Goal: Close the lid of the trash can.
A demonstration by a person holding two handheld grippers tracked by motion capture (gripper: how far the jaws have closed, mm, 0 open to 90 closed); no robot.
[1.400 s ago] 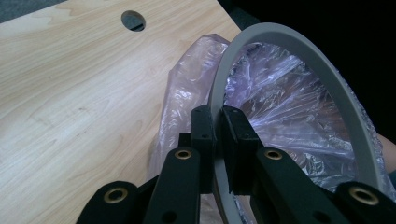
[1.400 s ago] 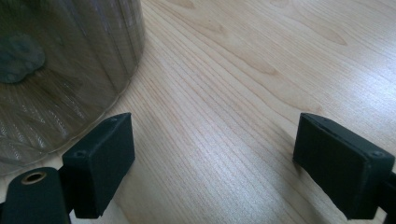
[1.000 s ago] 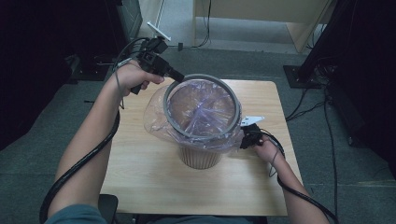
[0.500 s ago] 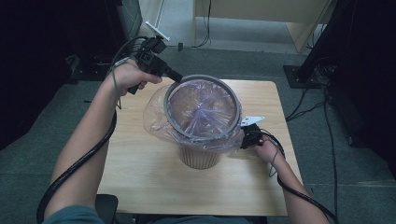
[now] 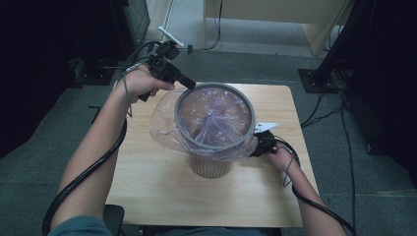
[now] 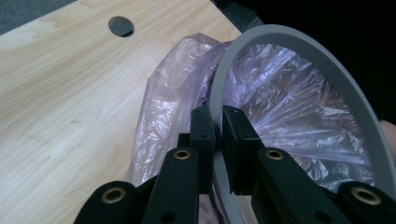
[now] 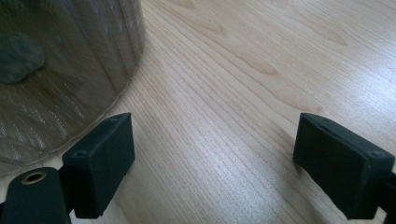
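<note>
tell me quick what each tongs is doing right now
Left tongs: shut on the grey plastic ring over the pink plastic bag.
Right tongs: open, holding nothing.

Both claws are black, the left claw with brass-ringed screw holes, the right claw with blocky pads; thick black cables trail back along the forearms past a teal sleeve.
</note>
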